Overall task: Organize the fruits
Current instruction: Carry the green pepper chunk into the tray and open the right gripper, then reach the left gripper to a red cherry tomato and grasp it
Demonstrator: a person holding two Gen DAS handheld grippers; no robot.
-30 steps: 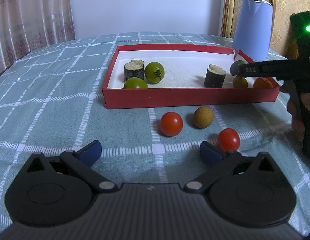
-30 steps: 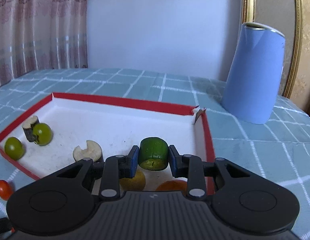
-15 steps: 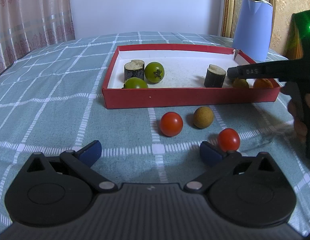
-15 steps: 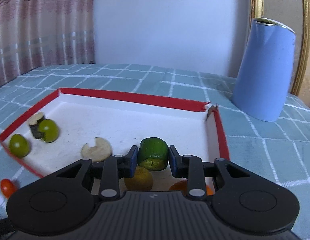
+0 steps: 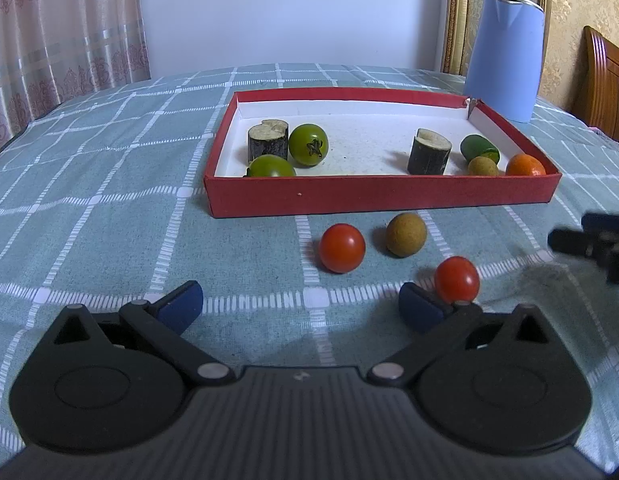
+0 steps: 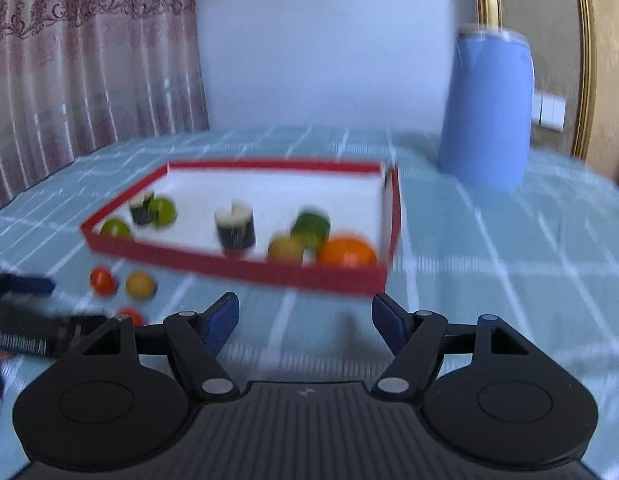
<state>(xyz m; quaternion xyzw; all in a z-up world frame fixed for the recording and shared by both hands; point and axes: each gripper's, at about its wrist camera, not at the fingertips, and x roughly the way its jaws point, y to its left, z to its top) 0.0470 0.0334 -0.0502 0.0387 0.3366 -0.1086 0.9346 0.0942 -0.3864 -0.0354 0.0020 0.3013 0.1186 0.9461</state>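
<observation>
Seven fruits sit in the red box (image 5: 381, 196); three wait near it on the cloth (image 5: 109, 220); both grippers (image 5: 299, 306) (image 6: 305, 314) gape, unloaded.

Three fruits (image 5: 405, 234) outside — red tray (image 5: 381, 196)

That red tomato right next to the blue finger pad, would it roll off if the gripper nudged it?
Probably. The red tomato is round and smooth, resting on flat checked cloth, so a sideways nudge would likely send it rolling. Its glossy skin may also slip between the pads. It looks small and is probably light, and a hard squeeze might split it.
</observation>
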